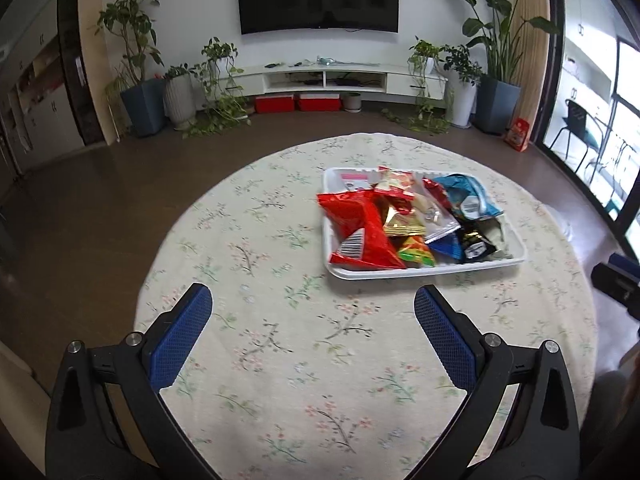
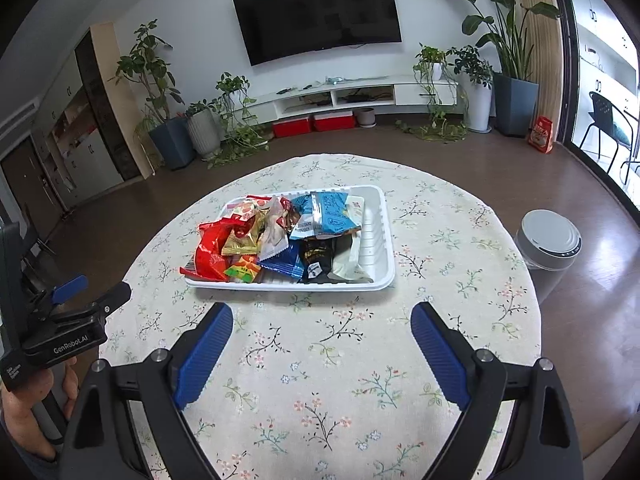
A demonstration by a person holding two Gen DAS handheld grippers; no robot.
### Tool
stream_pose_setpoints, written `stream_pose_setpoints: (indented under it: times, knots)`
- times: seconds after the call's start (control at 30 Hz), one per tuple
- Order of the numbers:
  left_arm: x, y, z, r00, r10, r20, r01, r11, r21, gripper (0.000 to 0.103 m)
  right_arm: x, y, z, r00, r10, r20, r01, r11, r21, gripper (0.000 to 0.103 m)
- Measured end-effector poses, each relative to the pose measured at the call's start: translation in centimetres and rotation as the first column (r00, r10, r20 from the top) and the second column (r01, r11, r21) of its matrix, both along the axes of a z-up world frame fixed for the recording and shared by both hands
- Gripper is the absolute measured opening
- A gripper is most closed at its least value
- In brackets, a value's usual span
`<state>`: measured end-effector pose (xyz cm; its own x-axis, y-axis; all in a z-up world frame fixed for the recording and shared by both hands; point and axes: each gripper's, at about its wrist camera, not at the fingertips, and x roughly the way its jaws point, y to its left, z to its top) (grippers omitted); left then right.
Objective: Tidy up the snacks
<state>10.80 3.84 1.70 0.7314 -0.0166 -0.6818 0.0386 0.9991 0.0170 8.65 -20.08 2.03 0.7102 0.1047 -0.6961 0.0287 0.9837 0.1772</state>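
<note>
A white tray (image 1: 424,270) sits on the round floral table (image 1: 280,360) and holds several snack packets. A big red bag (image 1: 356,228) lies at its left, hanging over the rim. A light blue packet (image 1: 468,196) and a black packet (image 1: 476,242) lie at its right. In the right wrist view the tray (image 2: 376,240) shows the red bag (image 2: 210,256), the light blue packet (image 2: 324,216) and the black packet (image 2: 318,260). My left gripper (image 1: 314,300) is open and empty, short of the tray. My right gripper (image 2: 322,320) is open and empty, just before the tray's near rim.
The left gripper's body (image 2: 60,332) shows at the left of the right wrist view. A white round bin (image 2: 550,244) stands on the floor right of the table. Potted plants (image 1: 140,80), a TV stand (image 1: 336,78) and a glass door (image 1: 600,120) ring the room.
</note>
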Motion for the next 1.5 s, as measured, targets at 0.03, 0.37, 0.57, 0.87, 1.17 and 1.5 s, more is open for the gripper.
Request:
stream_pose_setpoints:
  times: [0.03,0.37,0.57,0.87,1.17,1.5]
  knots:
    - [-0.2,-0.1,0.0,1.0,0.0,-0.002,0.0,1.0,-0.017,0.103,-0.4,0.3,0.1,1.0,-0.002,0.002,0.002,1.0,-0.015,0.093]
    - [-2.1,-3.1,-0.1,0.999,-0.032,-0.029,0.031,0.999,-0.026,0.103,-3.1,2.3,1.3,1.0,0.011,0.016,-0.01,0.998,-0.061,0.093]
    - [-3.0,-3.8,-0.1,0.998,-0.051,-0.035,0.05,0.998,-0.026,0.103,-3.7,2.3,1.6,1.0,-0.002,0.018,0.003,0.997,-0.078,0.093]
    - [-3.3,-4.4,0.0,0.997,-0.067,-0.038,0.066,0.998,-0.022,0.103,-4.3,2.1,1.6,1.0,-0.011,0.011,0.012,0.997,-0.08,0.093]
    - [-3.2,-4.5,-0.1,0.996,-0.074,-0.045,0.073,0.997,-0.025,0.103,-4.3,2.1,1.5,1.0,-0.015,0.004,0.015,0.997,-0.082,0.093]
    - [-3.0,-4.5,-0.5,0.995,-0.079,-0.054,0.078,0.997,-0.028,0.103,-4.3,2.1,1.4,1.0,-0.014,0.002,0.014,0.997,-0.082,0.093]
